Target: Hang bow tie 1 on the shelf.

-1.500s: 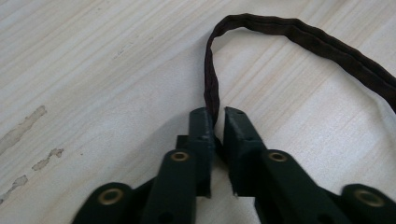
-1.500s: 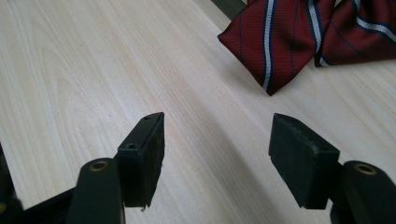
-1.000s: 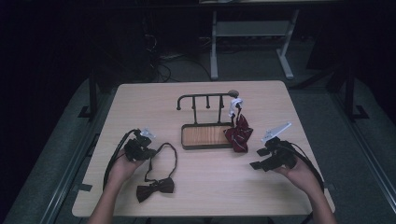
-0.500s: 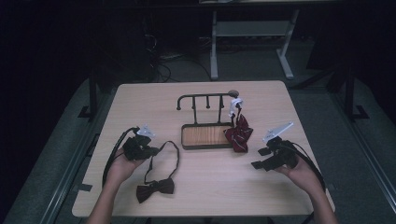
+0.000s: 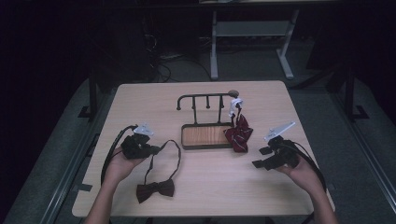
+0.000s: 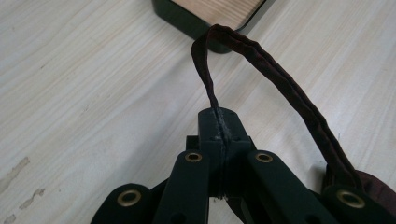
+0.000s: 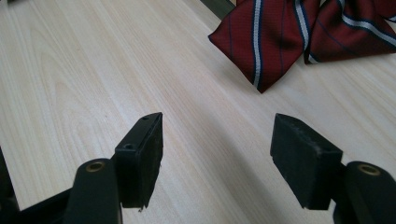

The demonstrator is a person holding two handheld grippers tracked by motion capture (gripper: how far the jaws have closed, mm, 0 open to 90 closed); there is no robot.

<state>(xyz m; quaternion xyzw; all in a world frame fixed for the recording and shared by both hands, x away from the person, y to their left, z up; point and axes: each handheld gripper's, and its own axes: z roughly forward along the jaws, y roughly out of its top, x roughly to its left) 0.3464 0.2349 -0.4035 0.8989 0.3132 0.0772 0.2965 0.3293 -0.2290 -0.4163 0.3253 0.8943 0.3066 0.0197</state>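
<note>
The left hand-held gripper (image 6: 218, 122), fully closed, pinches the limp, light bow tie (image 5: 155, 190) by its thin strap (image 6: 280, 79), a sound hold, while the right hand-held gripper (image 7: 224, 154) gapes empty.

- A light wooden table (image 5: 205, 191) with rounded corners stands in a dim room; its pale grain shows plainly in both gripper views.
- Grey floor (image 5: 336, 107) lies around it, falling into darkness at the far side.
- Beyond the table stands a pale metal frame (image 5: 247, 32) on splayed legs.
- Dark cables (image 5: 161, 63) lie tangled on the floor left of that frame.
- Dark rails (image 5: 70, 168) run along the table's sides.
</note>
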